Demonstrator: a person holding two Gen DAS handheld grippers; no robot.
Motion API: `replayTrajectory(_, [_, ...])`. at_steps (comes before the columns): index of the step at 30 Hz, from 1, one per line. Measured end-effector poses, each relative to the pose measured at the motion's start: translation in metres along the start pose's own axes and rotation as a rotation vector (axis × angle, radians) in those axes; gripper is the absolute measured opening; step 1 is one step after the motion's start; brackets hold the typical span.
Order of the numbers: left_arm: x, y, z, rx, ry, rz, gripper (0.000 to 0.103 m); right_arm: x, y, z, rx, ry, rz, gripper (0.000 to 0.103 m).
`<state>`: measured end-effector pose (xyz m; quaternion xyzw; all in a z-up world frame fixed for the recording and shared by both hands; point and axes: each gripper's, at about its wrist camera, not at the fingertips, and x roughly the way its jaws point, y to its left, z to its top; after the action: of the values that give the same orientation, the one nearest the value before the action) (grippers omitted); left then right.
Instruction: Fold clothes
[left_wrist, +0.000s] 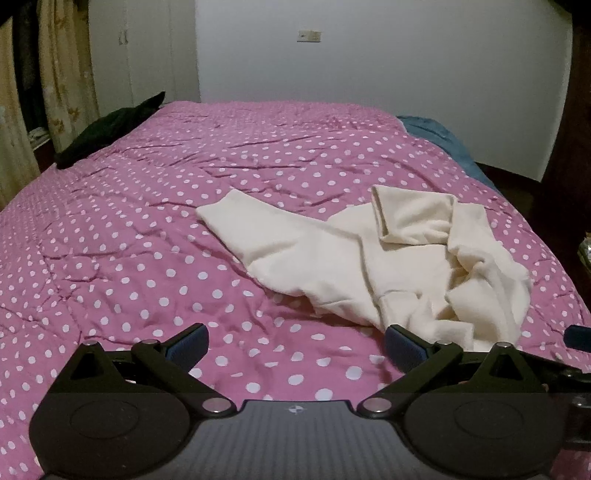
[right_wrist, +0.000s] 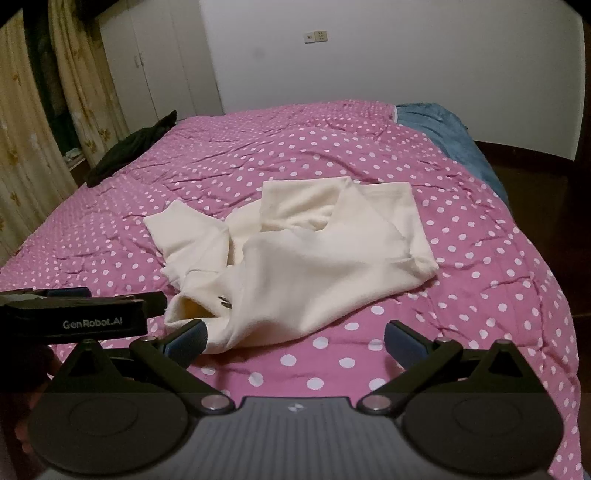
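A cream garment (left_wrist: 369, 258) lies crumpled on the pink polka-dot bedspread (left_wrist: 147, 221), a sleeve stretched to the left. It also shows in the right wrist view (right_wrist: 314, 266), just beyond the gripper. My left gripper (left_wrist: 295, 345) is open and empty, over the bedspread; its right pad (left_wrist: 404, 349) is at the garment's near edge. My right gripper (right_wrist: 295, 341) is open and empty; its left pad (right_wrist: 186, 341) is at the garment's near hem. The left gripper's body (right_wrist: 74, 314) shows at the left of the right wrist view.
A black garment (left_wrist: 107, 129) lies at the bed's far left edge. A blue blanket (right_wrist: 443, 136) lies at the far right corner. Curtains (right_wrist: 22, 147) hang on the left, a white wall (left_wrist: 369, 55) stands behind. Dark floor (right_wrist: 535, 184) lies right of the bed.
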<state>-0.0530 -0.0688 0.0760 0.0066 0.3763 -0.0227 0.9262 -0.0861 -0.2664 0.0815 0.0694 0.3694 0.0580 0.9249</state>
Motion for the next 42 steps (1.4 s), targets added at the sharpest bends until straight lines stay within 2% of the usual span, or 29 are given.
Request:
replayTrajectory(16, [-0.0037,-0.0042,-0.0030,0.015,-0.016,0.004,0.103,0.0001,-0.0006,-0.0017,0.009,0.001,0.007,0.103])
replayTrajectory(42, [0.0030,-0.0088,-0.0056,0.035,0.005,0.011,0.103,0.0080,0.0008,-0.0025,0.006,0.030,0.030,0.103])
